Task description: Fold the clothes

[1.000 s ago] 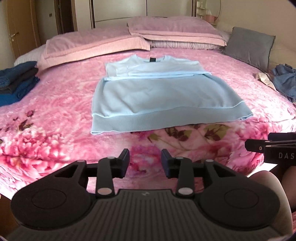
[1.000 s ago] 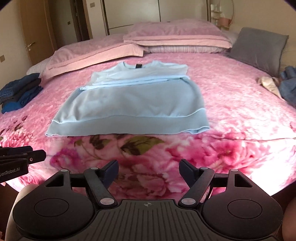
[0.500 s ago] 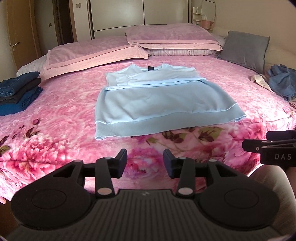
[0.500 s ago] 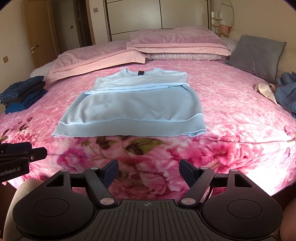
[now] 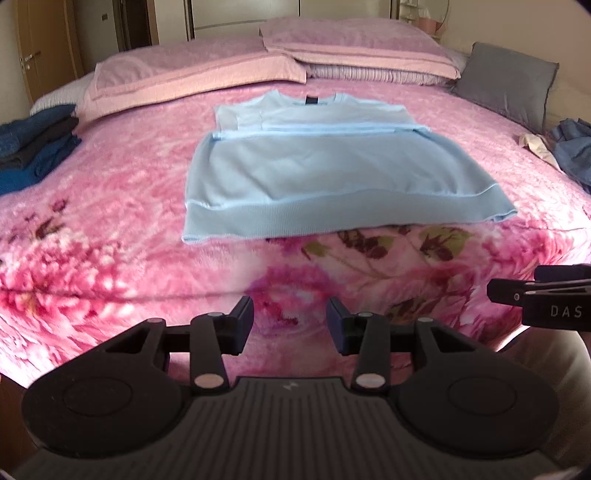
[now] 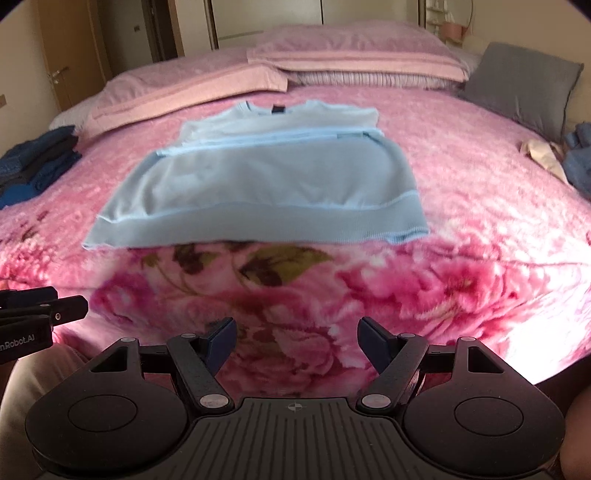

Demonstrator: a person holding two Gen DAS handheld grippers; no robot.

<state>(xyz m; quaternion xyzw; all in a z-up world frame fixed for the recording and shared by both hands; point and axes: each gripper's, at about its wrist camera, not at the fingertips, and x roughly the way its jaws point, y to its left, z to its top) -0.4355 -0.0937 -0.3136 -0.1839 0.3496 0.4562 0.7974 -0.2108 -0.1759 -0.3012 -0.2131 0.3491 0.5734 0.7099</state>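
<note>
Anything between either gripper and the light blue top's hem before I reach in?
Nothing visible. Only bare pink blanket lies between the left gripper, the right gripper and the blue top. Both jaws are open and empty.

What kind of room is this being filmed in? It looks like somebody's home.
Most likely a home bedroom. A wide bed with a pink floral blanket fills the view, pink pillows lie at its head, and wardrobe-like doors stand behind. A light blue sweater lies spread flat on the bed.
</note>
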